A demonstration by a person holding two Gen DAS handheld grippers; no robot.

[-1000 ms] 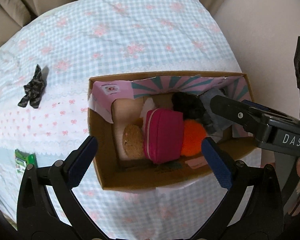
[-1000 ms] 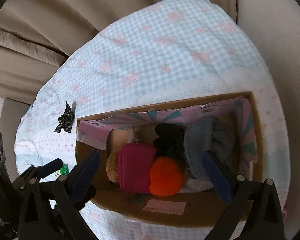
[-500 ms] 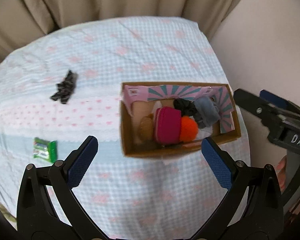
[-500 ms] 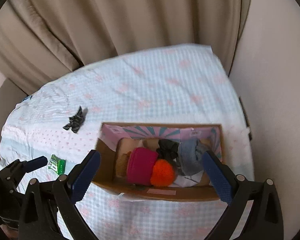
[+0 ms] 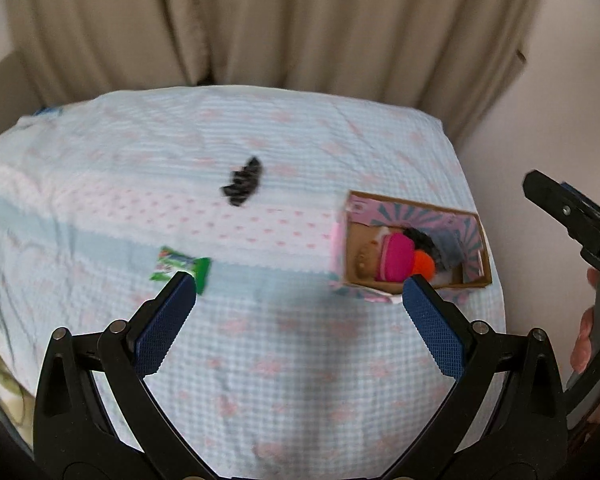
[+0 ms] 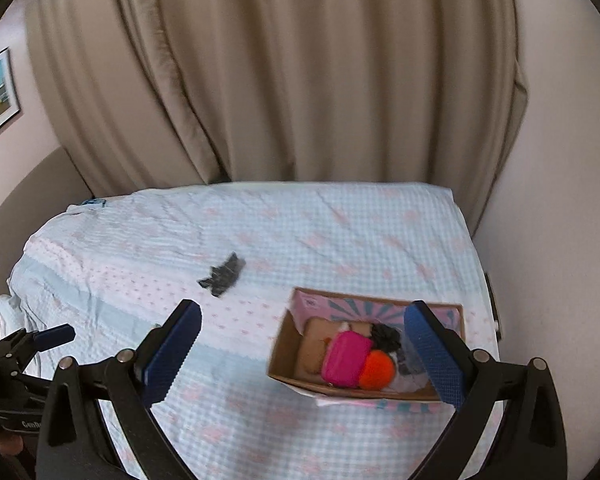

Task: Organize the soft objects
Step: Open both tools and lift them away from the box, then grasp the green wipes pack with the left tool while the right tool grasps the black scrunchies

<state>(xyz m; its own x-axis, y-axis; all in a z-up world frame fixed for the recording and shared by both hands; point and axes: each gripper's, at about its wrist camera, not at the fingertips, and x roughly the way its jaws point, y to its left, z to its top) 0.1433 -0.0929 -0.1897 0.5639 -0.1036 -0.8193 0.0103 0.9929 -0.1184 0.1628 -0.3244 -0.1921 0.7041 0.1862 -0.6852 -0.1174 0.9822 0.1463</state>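
Both tools have pulled well back and up from the box since a second ago; then it filled both views, now the whole cloth-covered worktop (image 5: 284, 360) shows, pale blue gingham with pink bows, soft and wrinkled. My left tool (image 5: 298, 284) is released, blue textured pads spread wide, nothing between them. My right tool (image 6: 302, 318) is the same, spread and empty.

Open brown cardboard box with pink and teal striped flaps (image 6: 288, 334) sits near the right edge of the worktop, toward the near right corner. Packed inside: magenta zip pouch, fabric, boxy (image 6: 346, 358); fuzzy orange pom-pom ball (image 6: 378, 368) touching it; tan round plush piece (image 5: 366, 262) at the left end; black crumpled fabric (image 6: 386, 334) and grey knitted cloth (image 5: 454, 244) at the right end.

Left out: small black crinkled fabric scrap, maybe a scrunchie (image 5: 242, 182), mid-worktop, well apart from the box. Green and white glossy plastic packet (image 5: 180, 266) lies nearer the left edge, just beyond my left fingertip.

Step, my read: between picks, box mostly loaded. Next is likely the black scrap: reach toward the worktop's middle, come down over it, pinch low since it's thin and floppy, carry it to the box. Packet looks crinkly and only semi-soft; can't tell if it belongs.
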